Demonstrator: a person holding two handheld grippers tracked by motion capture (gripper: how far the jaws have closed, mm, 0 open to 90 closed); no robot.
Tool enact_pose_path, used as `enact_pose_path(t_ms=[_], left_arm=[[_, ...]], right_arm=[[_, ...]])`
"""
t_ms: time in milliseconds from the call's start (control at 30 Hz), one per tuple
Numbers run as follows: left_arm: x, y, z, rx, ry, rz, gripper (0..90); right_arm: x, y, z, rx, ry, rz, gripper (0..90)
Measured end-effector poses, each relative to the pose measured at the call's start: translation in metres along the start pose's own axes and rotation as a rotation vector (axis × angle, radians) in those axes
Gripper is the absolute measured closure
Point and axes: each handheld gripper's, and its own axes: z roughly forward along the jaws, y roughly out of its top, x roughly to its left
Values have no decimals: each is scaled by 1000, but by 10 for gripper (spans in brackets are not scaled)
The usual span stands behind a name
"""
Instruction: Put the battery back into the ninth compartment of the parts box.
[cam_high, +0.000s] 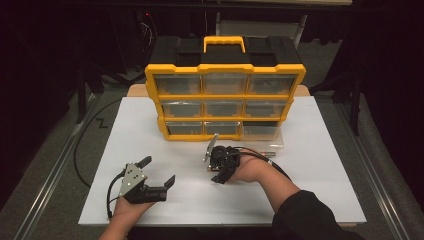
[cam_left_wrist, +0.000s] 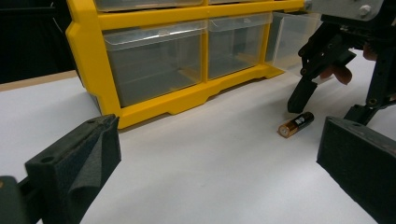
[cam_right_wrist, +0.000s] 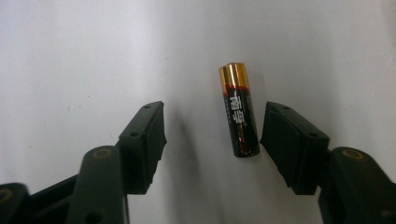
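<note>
A battery (cam_right_wrist: 239, 112) was seen lying on the white table (cam_high: 320, 170) at frame centre, between the open fingers of the right gripper (cam_right_wrist: 212, 140), nearer the right-hand one, ungripped; left gripper (cam_high: 159, 172) was held at lower left w/ fingers wide open, empty; yellow organizer (cam_high: 225, 70) stood behind.

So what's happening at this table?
A person holds a claw in each hand. The right claw is lowered over a battery lying on the white table, jaws apart on either side of it, not yet gripping. The left claw rests open nearby. Behind stands a yellow drawer cabinet, its bottom right drawer pulled out.
</note>
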Motion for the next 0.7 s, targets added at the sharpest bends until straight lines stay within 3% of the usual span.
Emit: enact_pose_path(t_ms=[233, 700], left_arm=[[0, 0, 0, -2, 1, 1, 3], [1, 0, -1, -9, 3, -6, 3]], right_arm=[[-3, 2, 3, -20, -4, 15, 484], [-10, 2, 8, -1, -2, 19, 634]])
